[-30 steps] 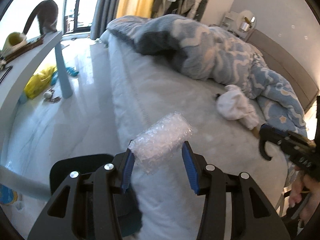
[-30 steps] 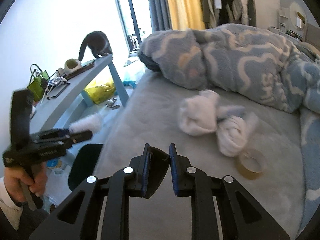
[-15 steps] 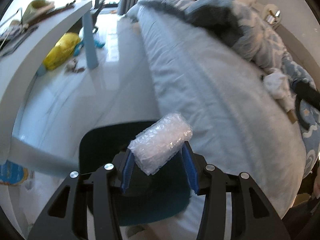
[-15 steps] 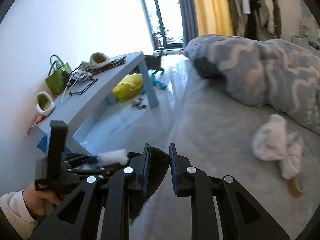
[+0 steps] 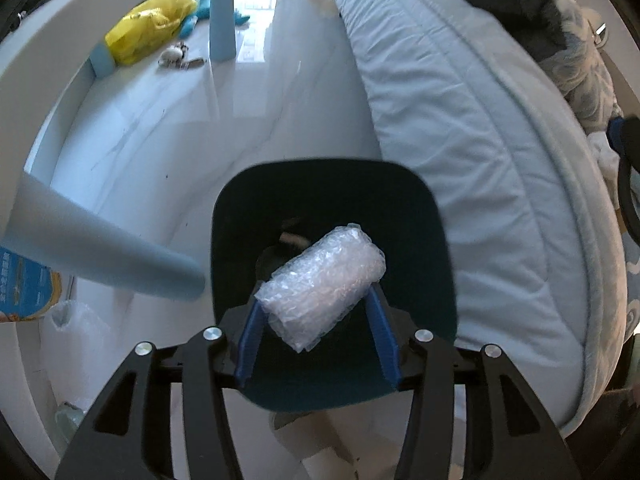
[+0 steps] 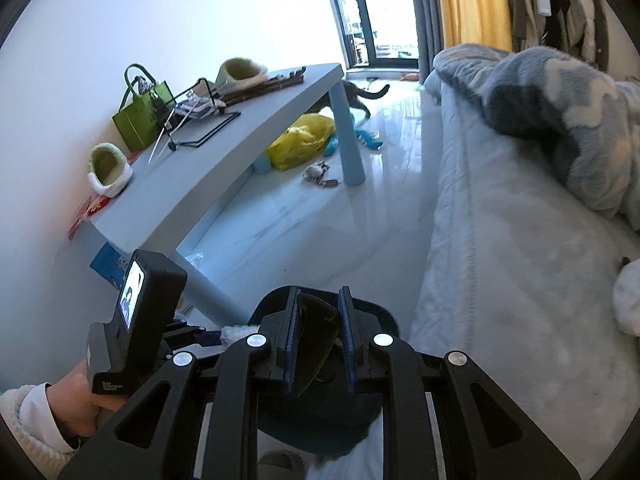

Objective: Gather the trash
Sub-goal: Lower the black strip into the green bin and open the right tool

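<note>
- Bed along the right of both views, pale quilted cover; blue patterned blanket heaped on it, far fuller in the right wrist view.
- Pale blue worktop seen from above only in the right wrist view, carrying a green bag and two fleecy slippers; from the left wrist view just its edge and legs.
- Dark teal bin on the floor beside the bed, open mouth seen straight down in the left wrist view; in the right wrist view mostly hidden behind the tongs.
- Yellow bag on the floor under the worktop, in both views.
- Grey cat beyond the worktop leg, in the right wrist view alone.
- Left tongs over the bin mouth, jaws opening, blue pads at the ends of the bubble wrap roll lying between them.
- Right tongs closed on a thin dark scrap, above the bin.
- Hand with pale cuff holding the left device, visible only in the right wrist view.
</note>
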The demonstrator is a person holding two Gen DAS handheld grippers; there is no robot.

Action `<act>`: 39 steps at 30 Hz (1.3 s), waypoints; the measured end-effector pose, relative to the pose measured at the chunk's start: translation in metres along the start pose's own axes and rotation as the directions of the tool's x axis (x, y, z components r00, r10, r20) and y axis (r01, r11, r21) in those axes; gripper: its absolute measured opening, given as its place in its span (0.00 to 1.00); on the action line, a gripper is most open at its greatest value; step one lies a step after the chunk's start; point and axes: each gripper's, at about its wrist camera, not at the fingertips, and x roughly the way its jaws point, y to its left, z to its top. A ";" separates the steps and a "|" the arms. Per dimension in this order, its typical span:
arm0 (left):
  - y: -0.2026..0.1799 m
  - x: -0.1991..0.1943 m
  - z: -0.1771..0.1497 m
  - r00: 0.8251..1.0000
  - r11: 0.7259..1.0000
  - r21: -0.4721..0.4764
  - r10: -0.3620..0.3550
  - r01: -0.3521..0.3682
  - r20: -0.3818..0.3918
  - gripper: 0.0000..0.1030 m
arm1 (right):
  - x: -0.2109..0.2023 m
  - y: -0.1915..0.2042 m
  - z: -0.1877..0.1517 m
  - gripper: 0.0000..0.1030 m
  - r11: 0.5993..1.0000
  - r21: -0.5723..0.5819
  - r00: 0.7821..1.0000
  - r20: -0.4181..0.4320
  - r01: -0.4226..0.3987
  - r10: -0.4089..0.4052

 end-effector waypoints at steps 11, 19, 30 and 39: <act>0.020 -0.013 -0.015 1.000 0.999 0.044 -0.023 0.022 0.004 0.67 | 0.048 0.018 -0.003 0.18 1.000 0.010 0.996 -0.087 -0.026 0.027; 0.037 -0.041 -0.018 0.995 0.999 0.040 -0.006 0.002 0.101 0.63 | 0.087 0.025 -0.018 0.18 0.999 0.016 0.984 -0.175 -0.030 0.032; 0.044 -0.081 -0.010 0.971 1.000 0.020 -0.016 0.011 0.239 0.44 | 0.138 0.035 -0.044 0.19 1.000 0.013 0.952 -0.304 -0.026 0.028; 0.035 -0.116 0.000 0.938 0.999 0.006 -0.050 0.051 0.343 0.37 | 0.159 0.035 -0.068 0.20 0.999 -0.034 0.909 -0.414 0.038 -0.049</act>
